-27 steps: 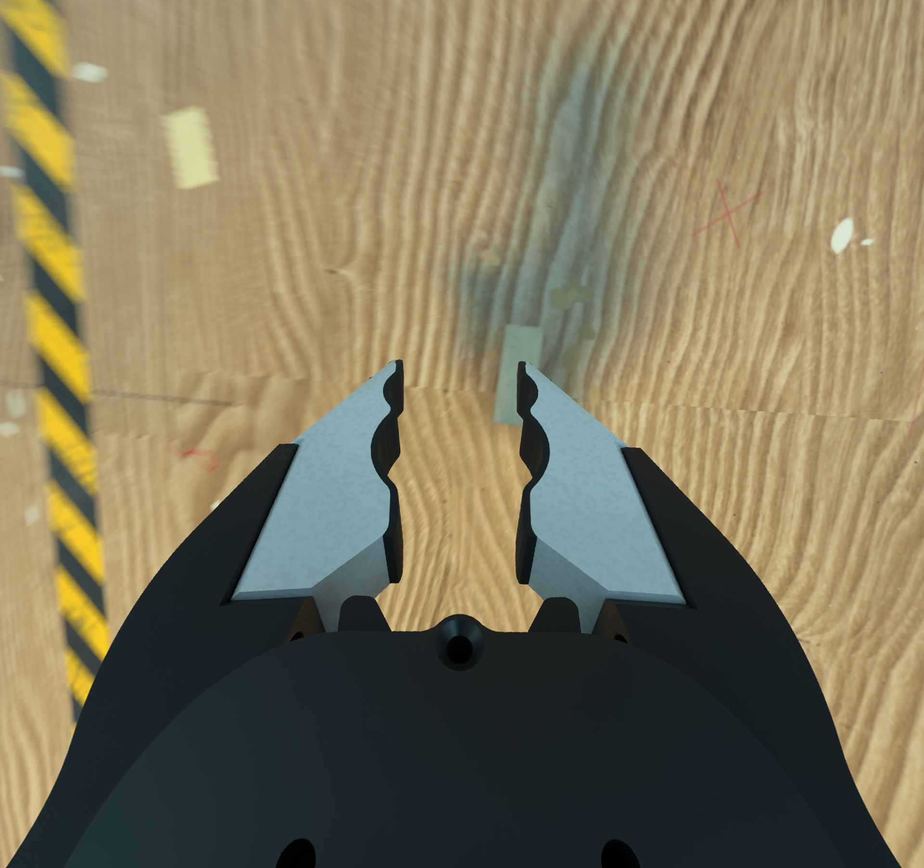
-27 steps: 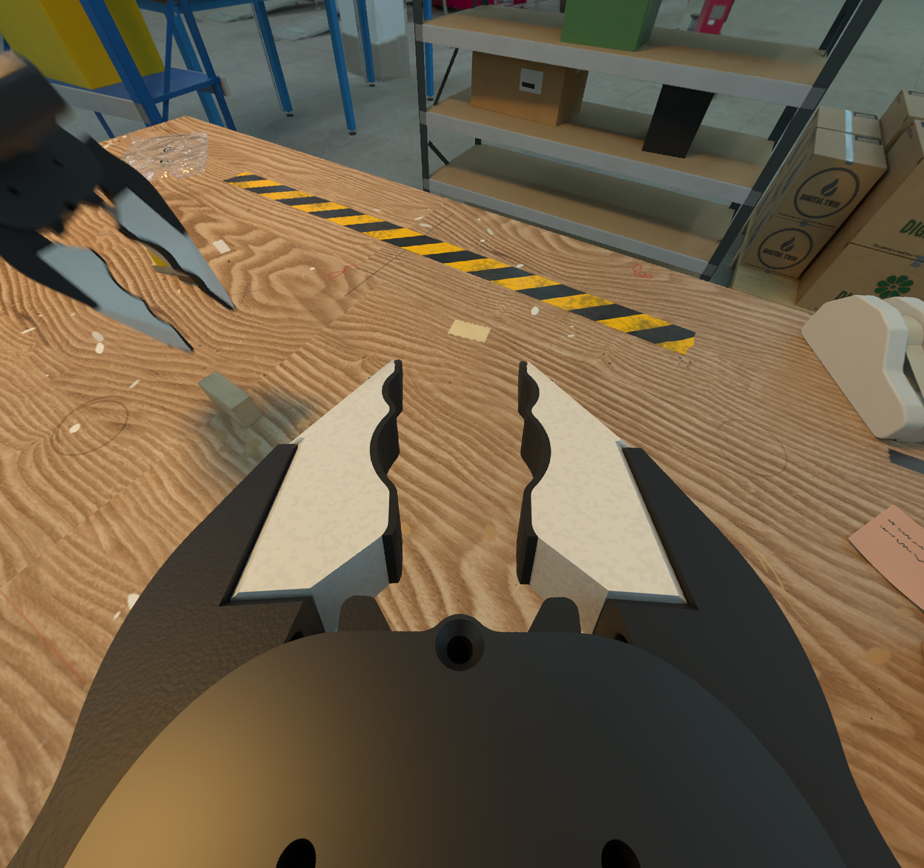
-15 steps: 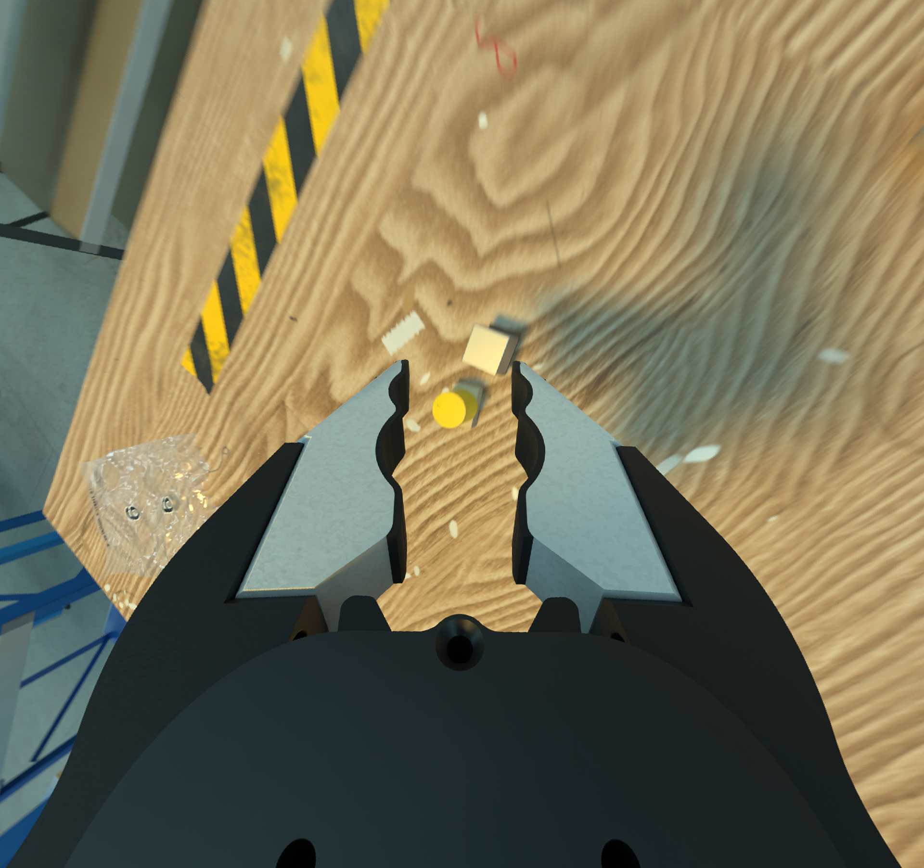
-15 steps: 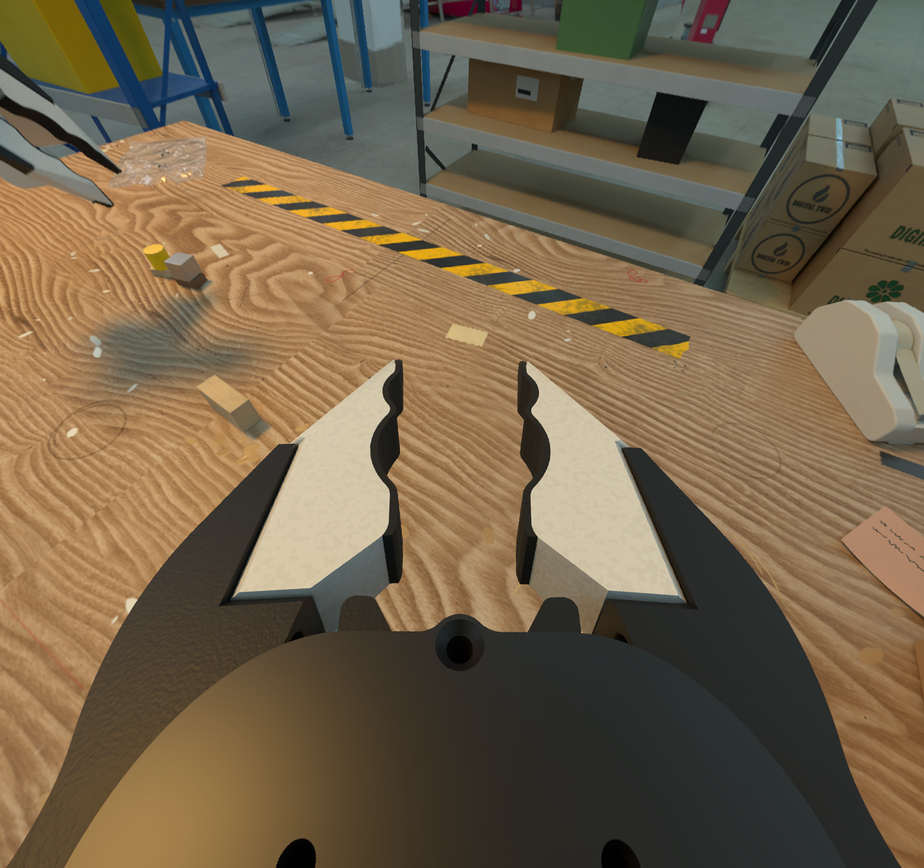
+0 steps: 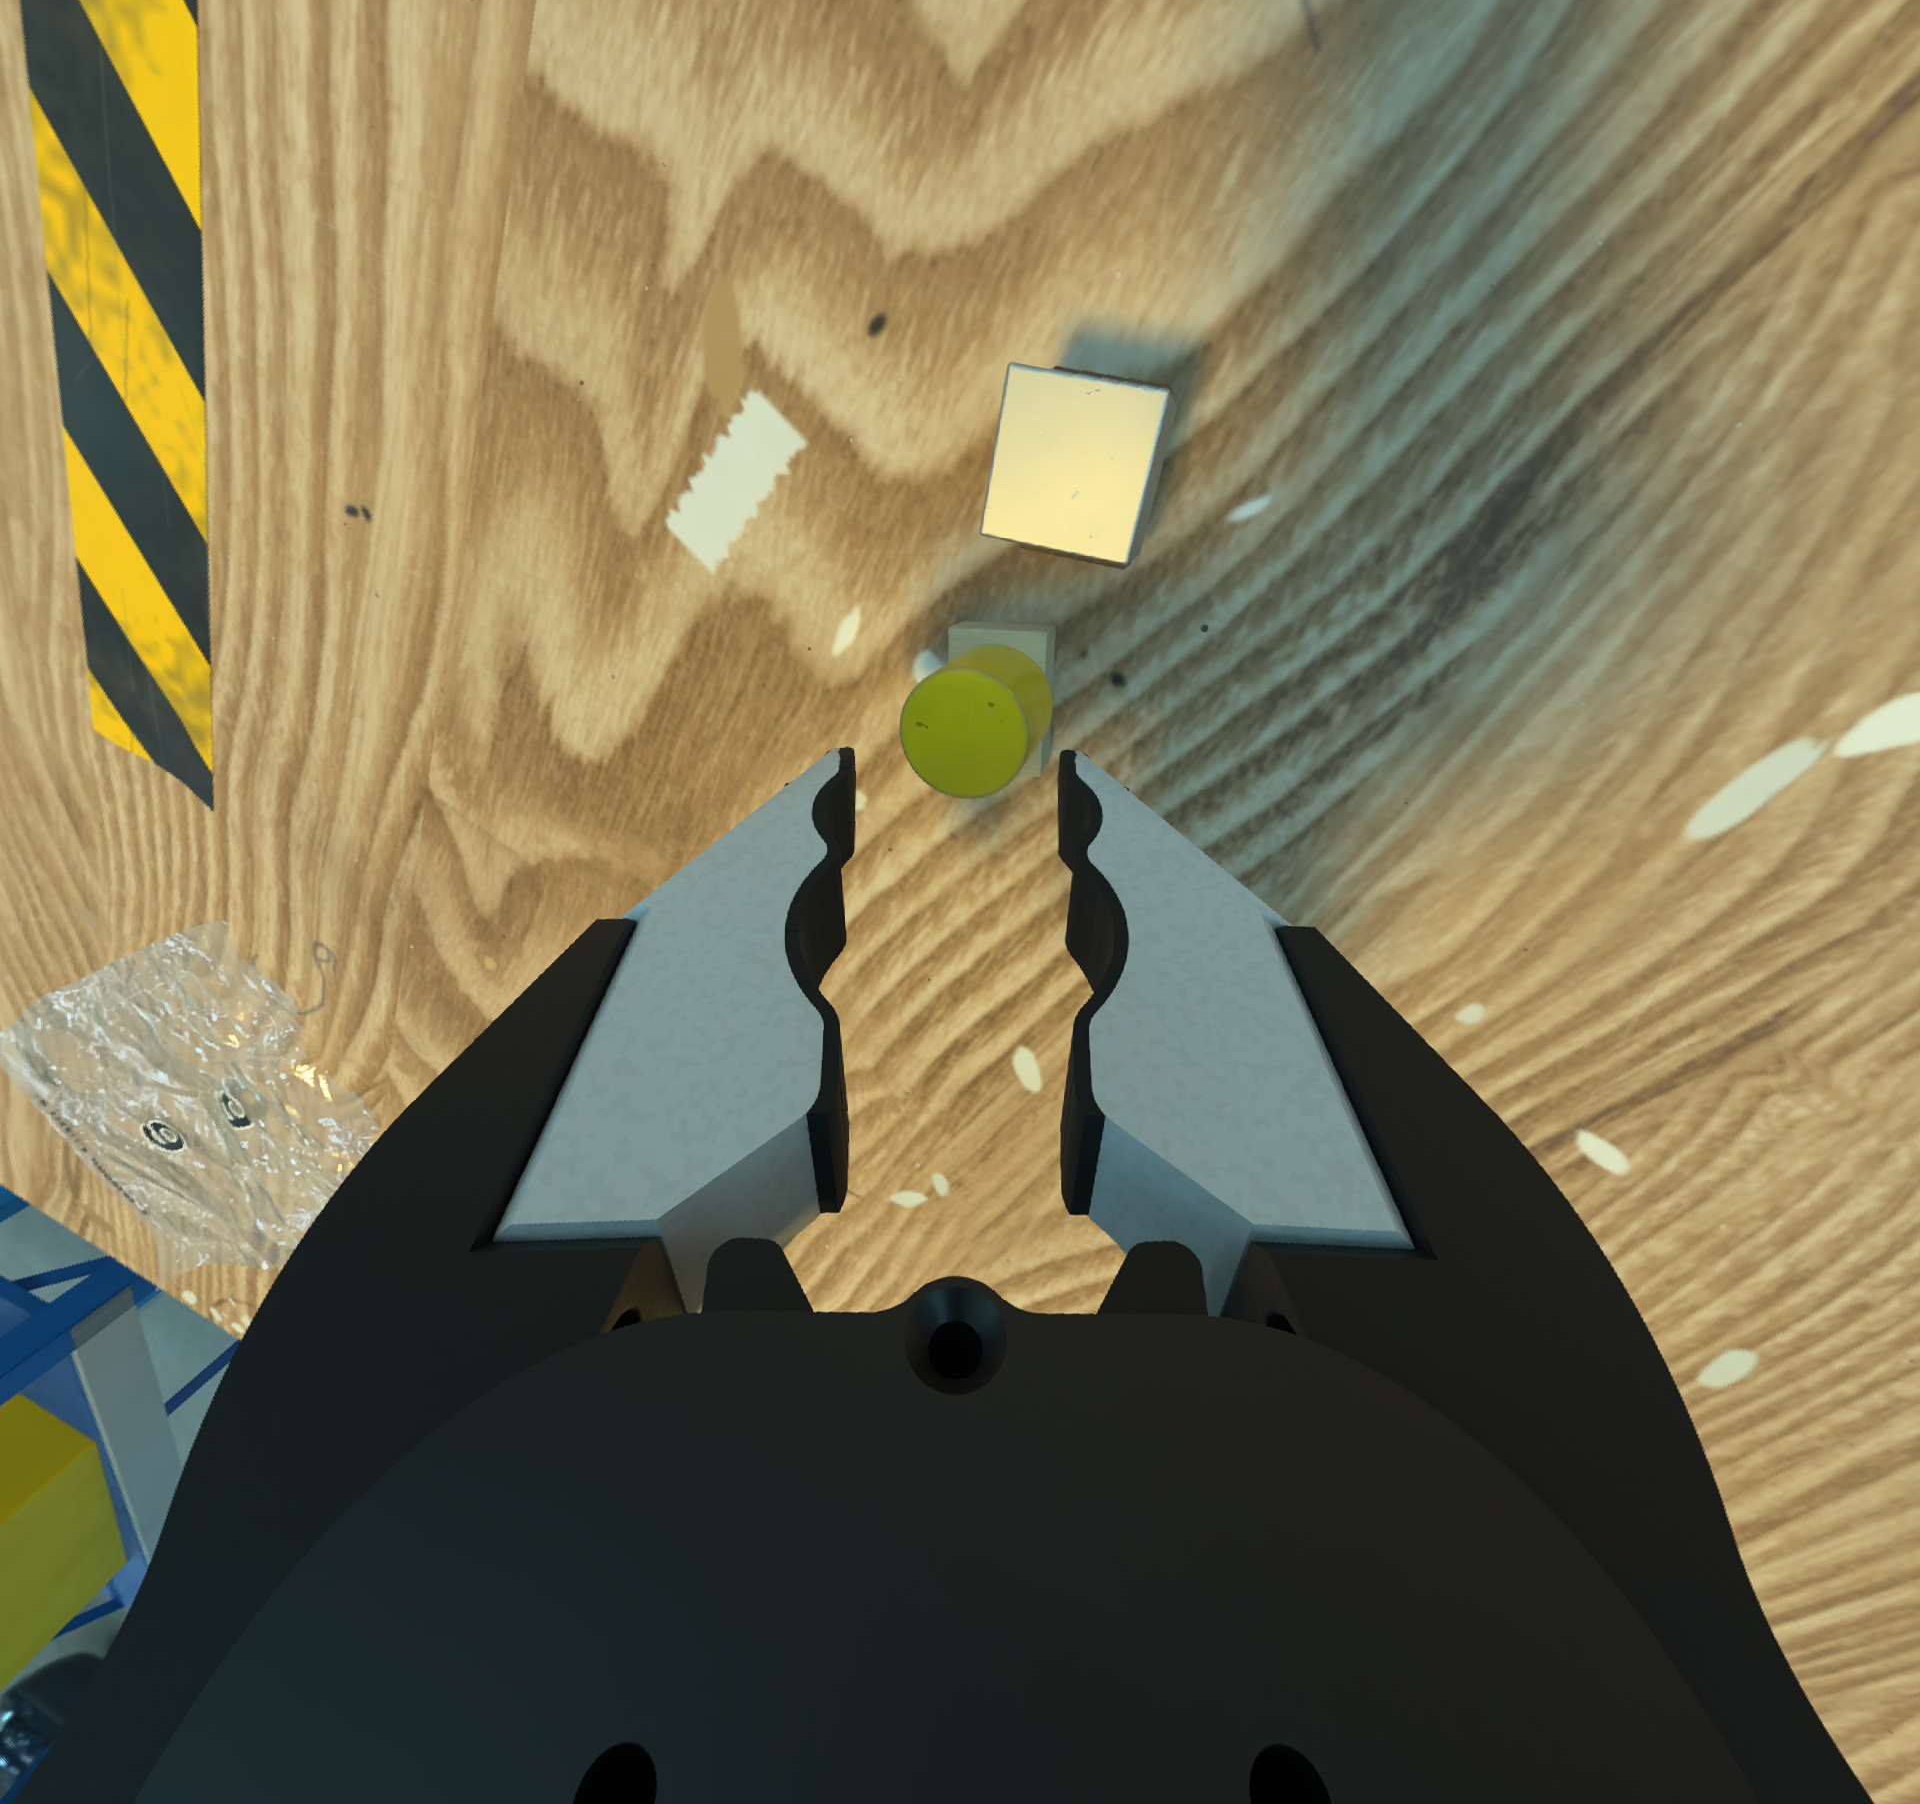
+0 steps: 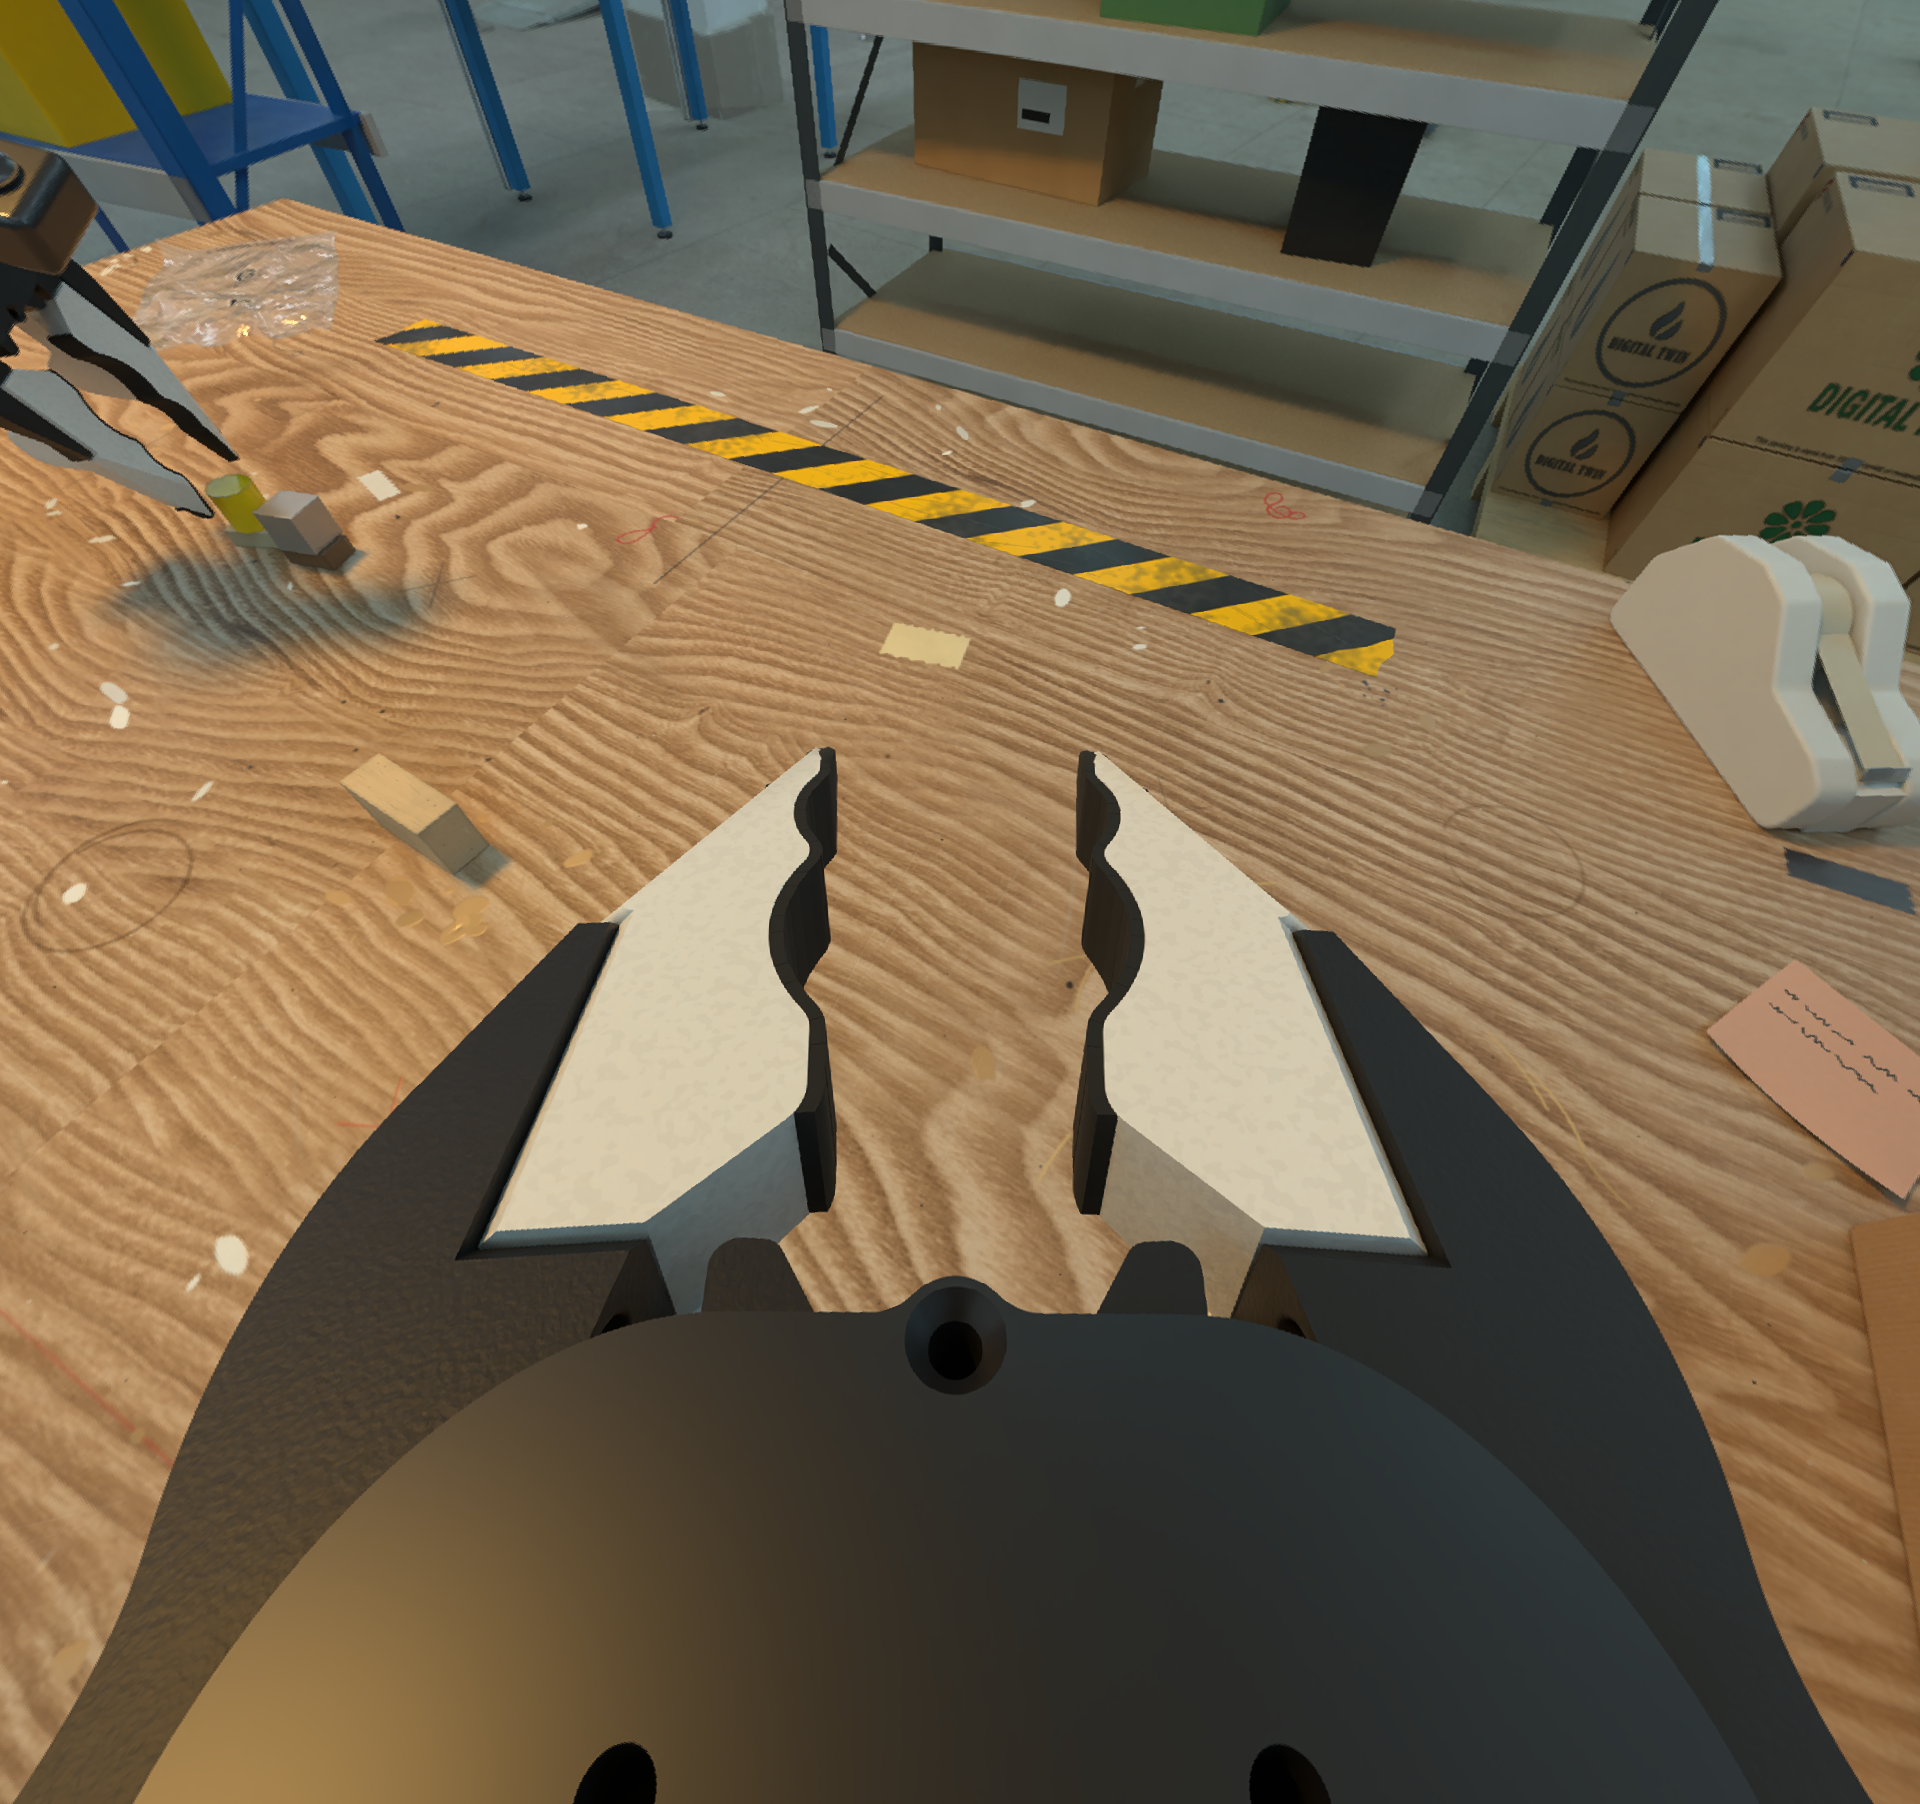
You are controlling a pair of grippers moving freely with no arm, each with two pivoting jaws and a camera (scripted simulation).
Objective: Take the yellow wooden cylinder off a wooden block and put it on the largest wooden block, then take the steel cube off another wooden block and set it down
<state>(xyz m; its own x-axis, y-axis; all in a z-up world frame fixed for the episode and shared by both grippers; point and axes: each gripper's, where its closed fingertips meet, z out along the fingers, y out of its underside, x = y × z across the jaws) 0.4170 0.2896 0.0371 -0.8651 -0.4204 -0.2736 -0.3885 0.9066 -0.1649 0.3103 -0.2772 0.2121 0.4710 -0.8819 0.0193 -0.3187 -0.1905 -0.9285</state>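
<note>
The yellow cylinder (image 5: pixel 971 720) stands upright on a small pale wooden block (image 5: pixel 1003 640). My left gripper (image 5: pixel 954 767) is open and empty, its tips just short of the cylinder on either side, not touching it. The steel cube (image 5: pixel 1075 464) sits just beyond, hiding the block under it. In the right wrist view the cylinder (image 6: pixel 237 502), the steel cube (image 6: pixel 294 520) on a dark wooden block (image 6: pixel 330 554) and the left gripper (image 6: pixel 213 481) show at far left. The largest wooden block (image 6: pixel 416 812) lies alone nearer. My right gripper (image 6: pixel 954 767) is open and empty above bare table.
A crumpled plastic bag (image 5: pixel 177 1079) lies near the table corner behind the left gripper. A yellow-black stripe (image 6: pixel 883 487) runs along the far edge. A white tape dispenser (image 6: pixel 1777 684) and a pink card (image 6: pixel 1839 1068) sit at right. Shelving stands beyond the table.
My left gripper has swung away from the large block, over to the cylinder, and come down close to it, still open. My right gripper has barely moved.
</note>
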